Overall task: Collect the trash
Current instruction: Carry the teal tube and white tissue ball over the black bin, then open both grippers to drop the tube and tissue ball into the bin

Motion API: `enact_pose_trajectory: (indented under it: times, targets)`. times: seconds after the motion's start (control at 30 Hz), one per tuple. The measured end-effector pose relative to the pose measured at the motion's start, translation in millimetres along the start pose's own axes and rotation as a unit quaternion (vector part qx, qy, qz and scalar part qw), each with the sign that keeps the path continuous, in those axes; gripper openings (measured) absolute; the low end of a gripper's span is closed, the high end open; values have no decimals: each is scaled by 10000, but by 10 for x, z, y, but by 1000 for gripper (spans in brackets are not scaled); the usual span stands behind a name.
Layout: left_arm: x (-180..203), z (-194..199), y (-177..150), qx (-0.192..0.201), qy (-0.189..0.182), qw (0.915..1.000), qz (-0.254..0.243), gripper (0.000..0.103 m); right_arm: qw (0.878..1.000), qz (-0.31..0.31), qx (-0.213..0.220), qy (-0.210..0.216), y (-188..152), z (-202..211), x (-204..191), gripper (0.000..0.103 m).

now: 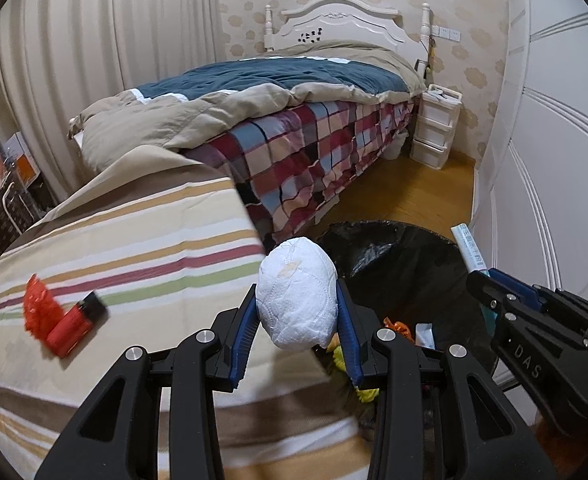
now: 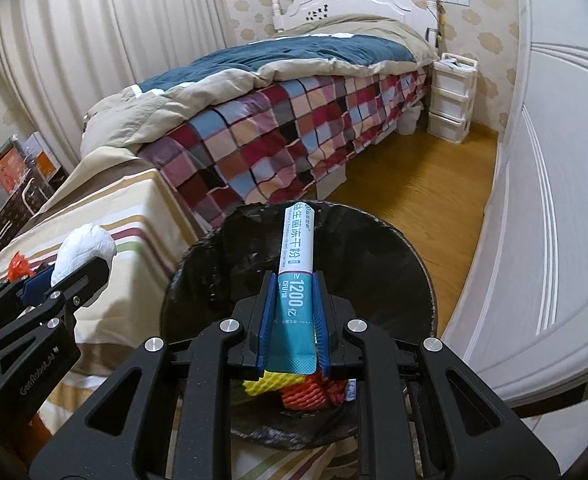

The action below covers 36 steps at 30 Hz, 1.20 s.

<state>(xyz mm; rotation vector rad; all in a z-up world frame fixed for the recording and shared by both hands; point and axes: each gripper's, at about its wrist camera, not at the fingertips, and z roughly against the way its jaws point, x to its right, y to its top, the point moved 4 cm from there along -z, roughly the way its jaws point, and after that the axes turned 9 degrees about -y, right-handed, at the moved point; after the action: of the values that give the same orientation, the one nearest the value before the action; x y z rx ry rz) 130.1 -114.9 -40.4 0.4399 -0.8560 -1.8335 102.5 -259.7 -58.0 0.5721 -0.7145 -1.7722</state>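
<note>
Tissue wad (image 1: pixel 297 288), white and crumpled, sits clamped between the blue pads (image 1: pixel 245 320) of the left gripper (image 1: pixel 297 300). The jaws are closed to the wad's width. The wad is held in the air at the edge of the striped cloth (image 1: pixel 134 240), just beside the bin (image 1: pixel 405 256).

The right gripper (image 2: pixel 294 292) grips a sachet (image 2: pixel 297 264), a long white and teal stick pack, with the jaws closed on its lower teal part. The sachet points forward over the open bin (image 2: pixel 393 256), which carries a black liner. Inside the bin, below the gripper, lie a yellow foam net (image 2: pixel 270 384) and an orange net (image 2: pixel 309 394).

On the striped cloth, left of the left gripper, lie a red lighter (image 1: pixel 76 326) and an orange wrapper (image 1: pixel 38 308), the two touching each other.

The bin stands on the wood floor (image 2: pixel 413 184) between the cloth-covered surface and a white door (image 2: pixel 553 240). A bed (image 2: pixel 294 92) with a checked cover stands behind.
</note>
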Motion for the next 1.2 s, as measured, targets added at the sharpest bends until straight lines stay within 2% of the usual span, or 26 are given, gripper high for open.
enact_pose_trajectory:
  times: [0.6, 0.7, 0.73, 0.8, 0.93, 1.2]
  targets:
    - [186, -339, 63, -273, 39, 9995, -157, 39, 9996, -155, -154, -150, 3, -241, 209, 19]
    - [177, -357, 51, -326, 39, 9994, -131, 45, 9996, -178, -138, -175, 3, -244, 223, 20]
    - [169, -352, 45, -333, 39, 9994, -106, 51, 9995, -199, -129, -186, -2, -244, 237, 21]
    - [157, -346, 56, -306, 36, 9995, -64, 60, 9995, -208, -142, -208, -15, -245, 253, 33]
    - [125, -300, 56, -231, 95, 9997, -25, 72, 9992, -215, -102, -322, -38, -226, 278, 41]
    - [-6, -175, 15, -177, 235, 9996, 29, 75, 9988, -241, -60, -419, -65, -141, 257, 57]
